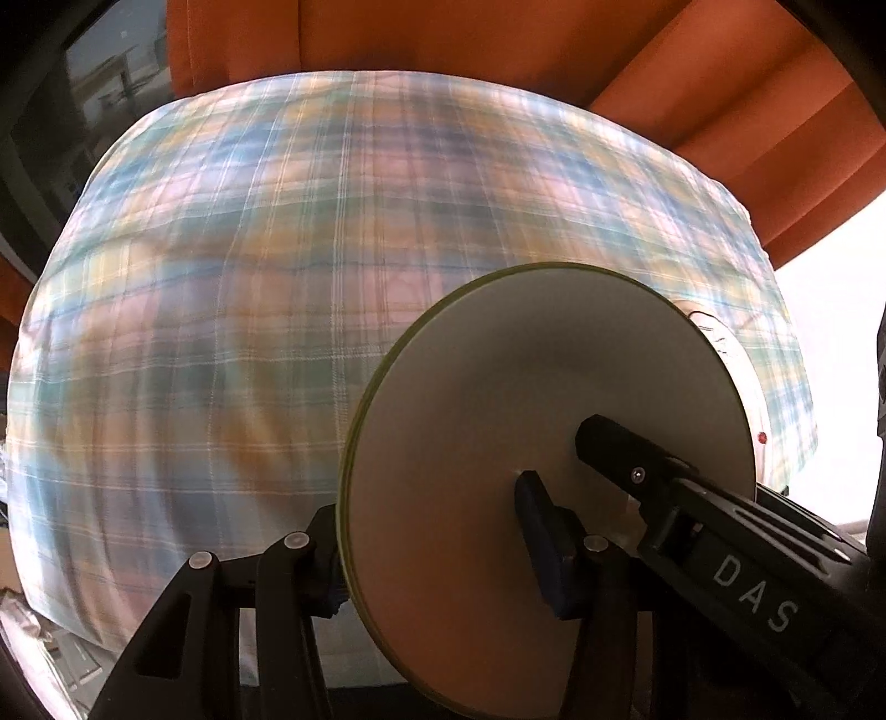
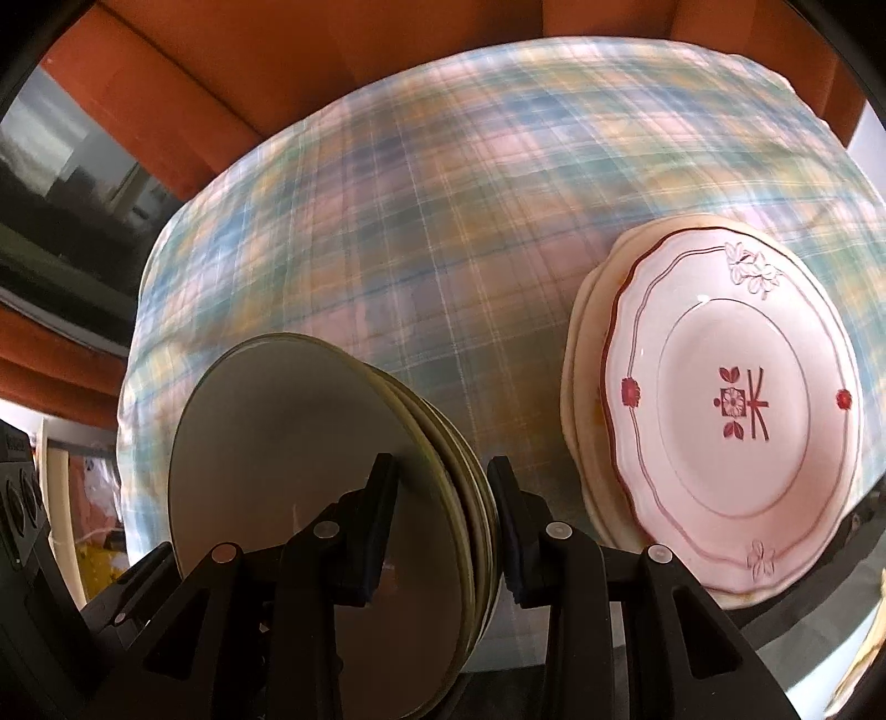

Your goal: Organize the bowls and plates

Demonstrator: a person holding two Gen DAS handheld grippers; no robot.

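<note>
The left gripper (image 1: 437, 548) points steeply down, its jaws partly closed across the rim of a stack of green-edged plates (image 1: 554, 443) held on edge. One finger (image 1: 540, 531) presses the pale face of the nearest plate; the other sits behind the rim at about 8 o'clock. The right gripper (image 2: 443, 526) points down at a similar steep angle and grips the same stack (image 2: 310, 476), one pad on the broad face and the other against the layered rims, jaws narrow. In the left wrist view its black body crosses the plate face from 4 o'clock, marked "DAS".

The stack is tilted up off the surface, carried between both grippers low in each view.

Below lies a plaid tablecloth (image 1: 277, 277) in blue, green, orange and pink, blurred in both views. In the right wrist view a pile of scalloped cream plates (image 2: 587, 421) rests on the cloth at 3 o'clock, topped by a pink patterned plate (image 2: 731, 410) with red motifs; it sits near the held stack but apart from it.

The cloth between 10 and 1 o'clock is bare. Beyond its far edge stands orange upholstery (image 1: 443, 39) from 11 to 2 o'clock, with a dark window (image 2: 66, 188) at 9 to 10 o'clock.
</note>
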